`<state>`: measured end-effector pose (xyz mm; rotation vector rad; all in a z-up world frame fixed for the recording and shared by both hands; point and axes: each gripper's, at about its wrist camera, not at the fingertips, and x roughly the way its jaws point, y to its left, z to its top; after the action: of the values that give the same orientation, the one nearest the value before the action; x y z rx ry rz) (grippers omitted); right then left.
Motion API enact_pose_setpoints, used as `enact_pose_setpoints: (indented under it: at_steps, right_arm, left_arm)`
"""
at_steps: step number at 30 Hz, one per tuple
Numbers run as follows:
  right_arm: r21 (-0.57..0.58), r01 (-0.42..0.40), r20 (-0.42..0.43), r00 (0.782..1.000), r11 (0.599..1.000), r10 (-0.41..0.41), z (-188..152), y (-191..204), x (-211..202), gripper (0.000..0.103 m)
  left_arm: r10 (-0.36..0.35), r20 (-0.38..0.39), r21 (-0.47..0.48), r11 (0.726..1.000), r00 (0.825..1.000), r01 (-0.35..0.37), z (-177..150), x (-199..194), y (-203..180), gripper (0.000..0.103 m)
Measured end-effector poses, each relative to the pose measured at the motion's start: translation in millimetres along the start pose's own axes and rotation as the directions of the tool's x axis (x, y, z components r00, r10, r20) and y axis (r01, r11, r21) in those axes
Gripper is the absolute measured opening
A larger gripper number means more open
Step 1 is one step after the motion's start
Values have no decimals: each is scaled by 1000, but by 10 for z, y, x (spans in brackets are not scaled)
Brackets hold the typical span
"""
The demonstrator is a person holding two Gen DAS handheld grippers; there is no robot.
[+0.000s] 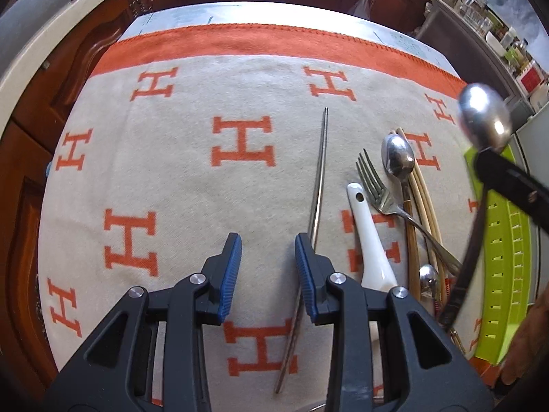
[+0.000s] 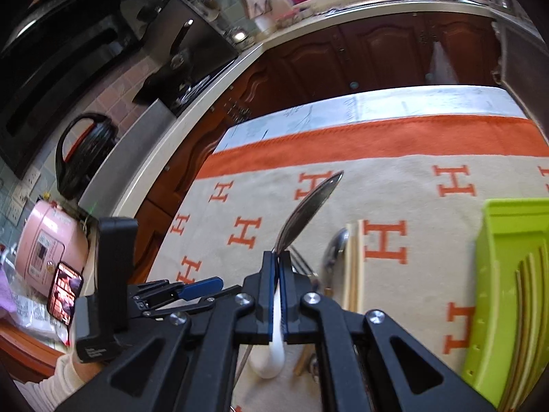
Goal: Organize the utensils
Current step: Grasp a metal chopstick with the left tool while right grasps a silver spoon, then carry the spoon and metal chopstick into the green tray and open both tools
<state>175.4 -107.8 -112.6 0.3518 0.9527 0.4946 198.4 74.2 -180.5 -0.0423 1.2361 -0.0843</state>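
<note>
Over the blanket, left wrist view: the left gripper (image 1: 267, 274) hangs above the H-patterned blanket (image 1: 178, 178) with its blue pads apart and nothing between them.
Loose utensils: a metal chopstick (image 1: 320, 178) lies just beside the right-hand pad, long axis running up the picture, tip toward the orange border.
Cluster to its right: a white ceramic spoon (image 1: 369, 237), a fork (image 1: 379, 192) with tines pointing away, a steel spoon (image 1: 398, 158) bowl-up, and pale bamboo chopsticks (image 1: 425, 206), all lying close and roughly parallel.
Raised spoon: at the right edge a held spoon (image 1: 483, 116) is up in the air, bowl at the top, dark handle slanting down toward the lower right.
Tray: a green tray (image 1: 507, 257) sits just beyond the cluster.

Right wrist view, jaws: the right gripper (image 2: 279, 257) is clenched on the held spoon's (image 2: 308, 206) neck, pads pressed together on it.
Spoon axis: its bowl points up and away toward the orange border, tilted to the right, clear of the cloth.
Tray contents: the green tray (image 2: 494, 240) already holds some utensils; their handles show at its near end.
Progress: partly done, as I judge it; one spoon is lifted, several pieces are still on the blanket.
Left to do: carry this spoon to the tray, then the rest.
</note>
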Motion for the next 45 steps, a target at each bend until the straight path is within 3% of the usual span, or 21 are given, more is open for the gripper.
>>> enact_pose_setpoints:
  at_steps: [3,14,20,22,24,29,33,38,42,45]
  right_arm:
    - [36,-2,37,999,999,0,-12,-121,-197,2]
    - [85,-3,110,994,996,-6,-115,-345,-689,2]
    - [89,5,117,993,996,-16,-202,-415,-855,2]
    - [92,9,123,992,996,-21,-232,-440,-930,2]
    - [96,16,130,991,995,-29,-260,-485,-1018,2]
    - [89,50,129,990,995,-61,-287,-610,-1209,2]
    - [57,137,113,983,989,-143,-284,-709,-1379,2]
    - [5,245,77,967,970,-245,-280,-831,-1505,2]
    - [-77,348,27,937,934,-347,-316,-881,-1502,2]
    - [-169,425,-8,902,889,-432,-392,-883,-1413,2]
  left_arm:
    - [24,7,25,999,1000,-24,-22,0,-94,29]
    - [-13,31,13,1000,999,13,-116,-183,-149,29]
    - [28,17,39,999,999,-29,-196,-37,-262,28]
    - [46,36,48,998,998,-47,-204,-26,-285,23]
    - [54,41,43,998,998,-55,-193,-20,-289,5]
    - [86,40,-19,996,995,-85,-171,-102,-250,3]
    - [24,96,-83,996,995,-16,-122,-506,-237,3]
    - [-112,154,-78,989,982,125,-61,-1076,-514,3]
    - [-238,153,-28,969,959,245,-61,-1354,-1013,3]
    - [-308,121,1,951,944,310,-106,-1379,-1441,3]
